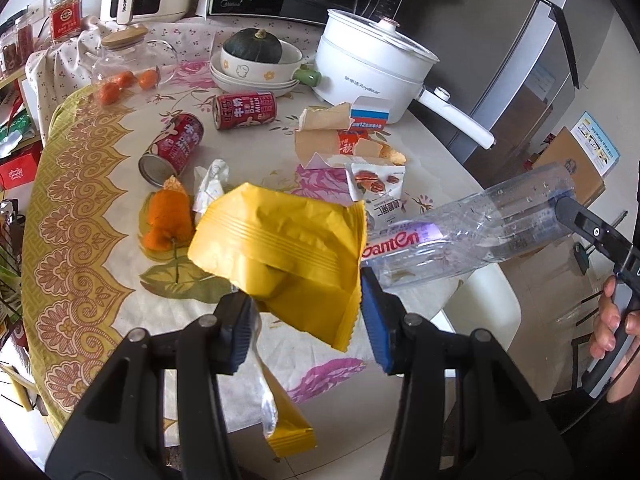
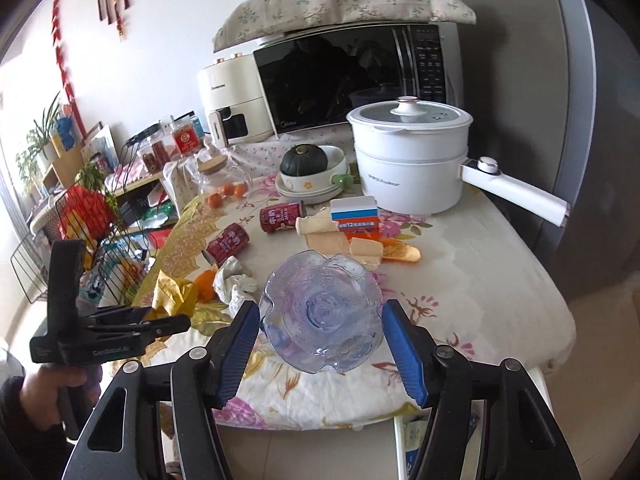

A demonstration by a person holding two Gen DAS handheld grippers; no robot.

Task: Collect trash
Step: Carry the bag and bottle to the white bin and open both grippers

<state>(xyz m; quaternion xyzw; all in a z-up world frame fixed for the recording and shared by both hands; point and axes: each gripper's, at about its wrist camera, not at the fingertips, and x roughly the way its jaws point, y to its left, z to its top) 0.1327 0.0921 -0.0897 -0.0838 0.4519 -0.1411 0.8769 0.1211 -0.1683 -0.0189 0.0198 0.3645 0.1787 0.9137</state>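
My left gripper (image 1: 306, 320) is shut on a yellow snack wrapper (image 1: 280, 256) and holds it above the table's near edge; the wrapper also shows in the right wrist view (image 2: 172, 292). My right gripper (image 2: 320, 344) is shut on a clear plastic bottle (image 2: 320, 316), seen bottom-on; it also shows in the left wrist view (image 1: 480, 228). On the table lie two red cans (image 1: 176, 144) (image 1: 246, 110), orange peel (image 1: 166, 216), a crumpled tissue (image 1: 210, 184), a torn carton (image 1: 340, 132) and a nut snack packet (image 1: 378, 184).
A white electric pot (image 1: 372, 68) with a long handle stands at the back right. Stacked bowls with a green squash (image 1: 256, 60), a glass jar with oranges (image 1: 128, 68), a microwave (image 2: 348, 80) and an air fryer (image 2: 232, 104) stand behind. A wire basket (image 2: 80, 240) is left of the table.
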